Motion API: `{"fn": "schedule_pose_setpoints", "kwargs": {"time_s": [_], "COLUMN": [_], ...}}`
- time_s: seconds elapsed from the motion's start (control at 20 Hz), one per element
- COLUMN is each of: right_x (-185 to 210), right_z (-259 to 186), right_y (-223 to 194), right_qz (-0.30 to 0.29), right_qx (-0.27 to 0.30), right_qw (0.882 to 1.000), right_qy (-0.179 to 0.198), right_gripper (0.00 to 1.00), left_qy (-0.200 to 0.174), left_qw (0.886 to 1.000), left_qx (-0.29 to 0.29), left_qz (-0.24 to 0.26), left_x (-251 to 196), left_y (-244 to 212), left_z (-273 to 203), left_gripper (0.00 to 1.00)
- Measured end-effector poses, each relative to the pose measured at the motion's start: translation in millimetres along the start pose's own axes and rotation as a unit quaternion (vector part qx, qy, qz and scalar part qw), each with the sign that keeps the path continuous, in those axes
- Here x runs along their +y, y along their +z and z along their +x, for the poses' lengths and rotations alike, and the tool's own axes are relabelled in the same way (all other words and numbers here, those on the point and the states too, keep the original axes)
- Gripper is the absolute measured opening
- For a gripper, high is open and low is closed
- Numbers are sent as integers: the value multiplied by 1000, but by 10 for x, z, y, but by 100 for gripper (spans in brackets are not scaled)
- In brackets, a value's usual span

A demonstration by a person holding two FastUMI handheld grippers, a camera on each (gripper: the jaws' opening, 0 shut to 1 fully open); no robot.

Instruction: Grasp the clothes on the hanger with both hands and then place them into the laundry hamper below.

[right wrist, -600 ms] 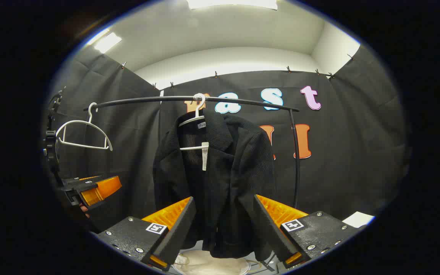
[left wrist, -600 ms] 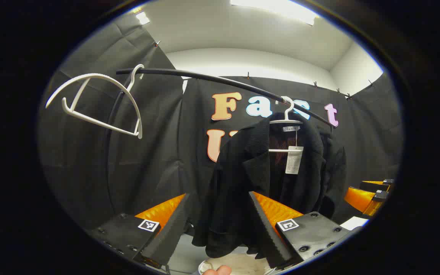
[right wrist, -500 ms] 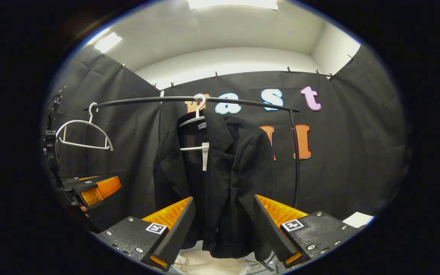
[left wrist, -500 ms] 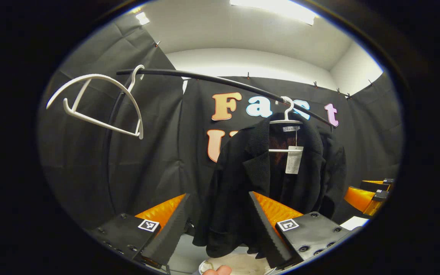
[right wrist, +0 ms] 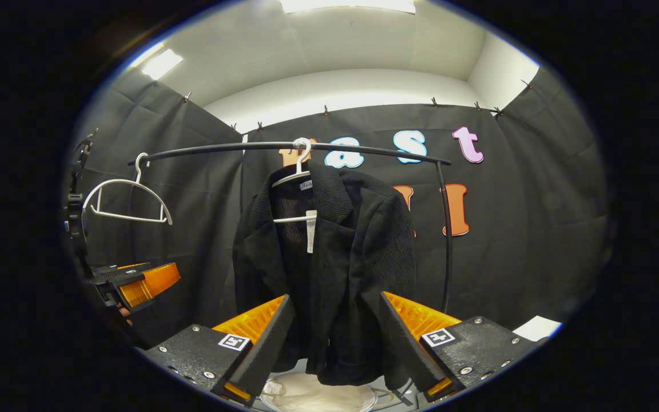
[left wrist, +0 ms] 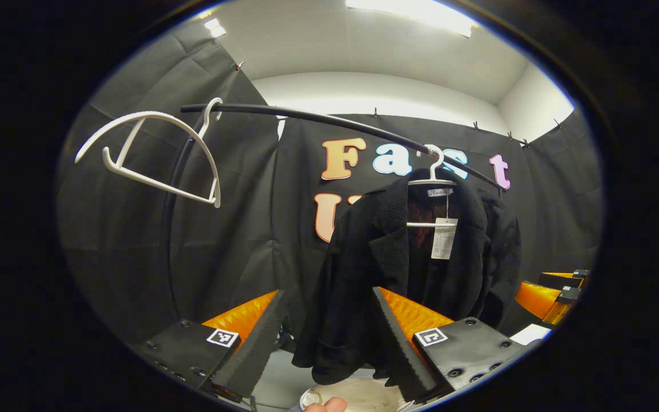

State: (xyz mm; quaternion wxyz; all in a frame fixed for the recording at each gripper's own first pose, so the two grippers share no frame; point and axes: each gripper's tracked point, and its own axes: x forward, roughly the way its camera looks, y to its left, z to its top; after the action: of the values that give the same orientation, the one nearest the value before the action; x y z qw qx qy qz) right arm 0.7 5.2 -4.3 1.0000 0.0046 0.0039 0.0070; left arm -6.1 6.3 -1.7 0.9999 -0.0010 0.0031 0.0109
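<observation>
A black jacket (left wrist: 415, 274) (right wrist: 329, 269) hangs on a white hanger (left wrist: 432, 171) (right wrist: 298, 171) from a black rail (left wrist: 335, 121) (right wrist: 284, 147). Below it shows the pale rim of the laundry hamper (left wrist: 358, 395) (right wrist: 318, 395). My left gripper (left wrist: 326, 337) is open, short of the jacket's lower left side, nothing between its fingers. My right gripper (right wrist: 332, 337) is open too, in front of the jacket's hem, apart from it. The right gripper (left wrist: 552, 289) appears far right in the left gripper view, and the left gripper (right wrist: 135, 280) far left in the right gripper view.
An empty white hanger (left wrist: 152, 154) (right wrist: 126, 197) hangs at the rail's left end. The rail's upright post (right wrist: 447, 240) stands right of the jacket, another post (left wrist: 169, 229) at the left. A fingertip (left wrist: 324, 405) shows at the bottom edge.
Both views have shifted slightly; the jacket, rail and hangers sit a little further right and lower in the frame. Both grippers stay open.
</observation>
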Motion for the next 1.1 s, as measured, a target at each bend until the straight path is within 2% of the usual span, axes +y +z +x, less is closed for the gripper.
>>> {"fn": "schedule_pose_setpoints", "kwargs": {"time_s": [0.35,0.5,0.75,1.1], "right_x": [-63,-77,-46,297], "right_z": [-26,-28,52,515], "right_y": [26,2,-66,-62], "right_qz": [2,4,1,28], "right_qx": [-6,-2,7,18], "right_qw": [1000,1000,1000,998], "right_qy": [-8,-9,-5,50], "right_gripper": [94,94,94,94], "left_qy": [-3,-6,-8,-10], "left_qw": [1000,1000,1000,1000], "left_qx": [0,-1,0,1], "left_qz": [-1,0,-4,-2], "left_x": [-18,-34,-47,-19], "left_y": [-4,7,-13,-11], "left_z": [-8,-1,5,-47], "left_gripper": [100,92,97,100]}}
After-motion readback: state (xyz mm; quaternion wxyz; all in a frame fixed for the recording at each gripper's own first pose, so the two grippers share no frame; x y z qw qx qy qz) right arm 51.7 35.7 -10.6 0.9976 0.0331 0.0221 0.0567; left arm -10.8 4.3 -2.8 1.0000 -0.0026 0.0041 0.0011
